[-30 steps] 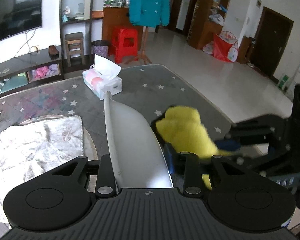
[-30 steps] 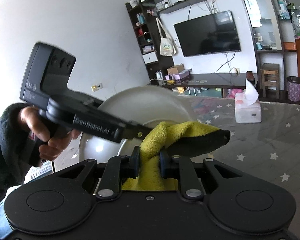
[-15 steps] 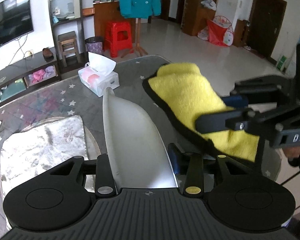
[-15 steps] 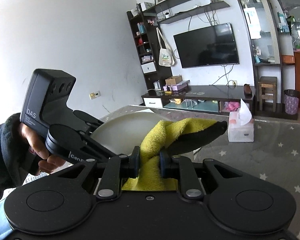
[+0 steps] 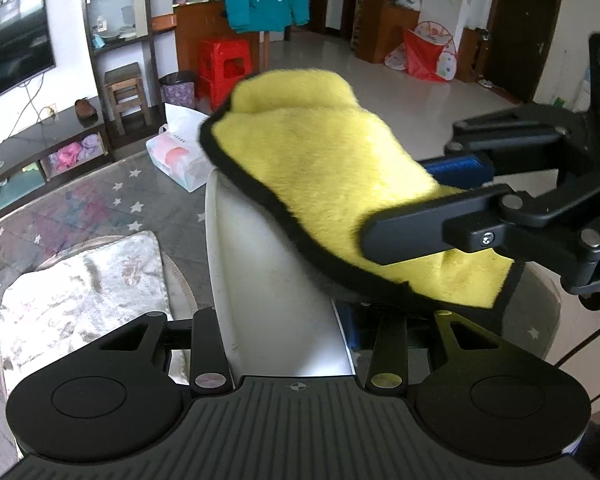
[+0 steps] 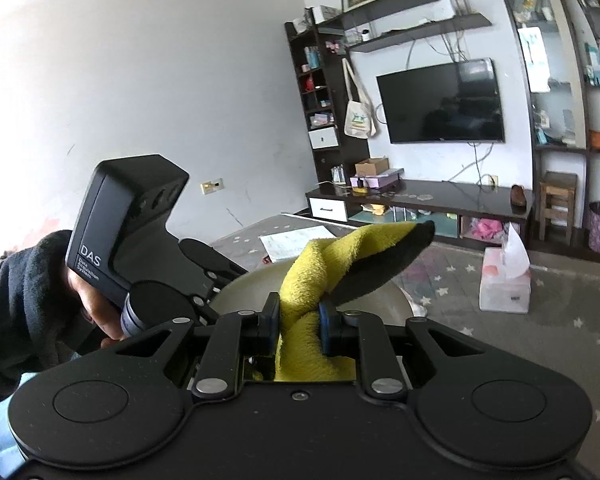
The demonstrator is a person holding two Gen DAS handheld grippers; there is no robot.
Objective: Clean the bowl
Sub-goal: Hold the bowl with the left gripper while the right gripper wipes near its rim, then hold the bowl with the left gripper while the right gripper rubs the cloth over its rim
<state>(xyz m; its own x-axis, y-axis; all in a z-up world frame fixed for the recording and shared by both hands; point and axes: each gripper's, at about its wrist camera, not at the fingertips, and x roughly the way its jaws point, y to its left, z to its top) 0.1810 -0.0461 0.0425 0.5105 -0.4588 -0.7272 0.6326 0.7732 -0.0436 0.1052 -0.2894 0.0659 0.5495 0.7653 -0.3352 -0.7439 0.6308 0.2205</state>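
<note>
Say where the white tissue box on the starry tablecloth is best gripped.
Grip the white tissue box across its two long side walls, coming from above beside the upright tissue: the walls are flat and parallel, and the top carries the loose sheet.

A tissue box (image 5: 180, 162) is sitting near the far edge of the star-patterned tabletop (image 5: 100, 208). A silvery cloth (image 5: 80, 280) is lying toward its left edge. Paper sheets (image 6: 296, 242) are resting at its far corner.
</note>
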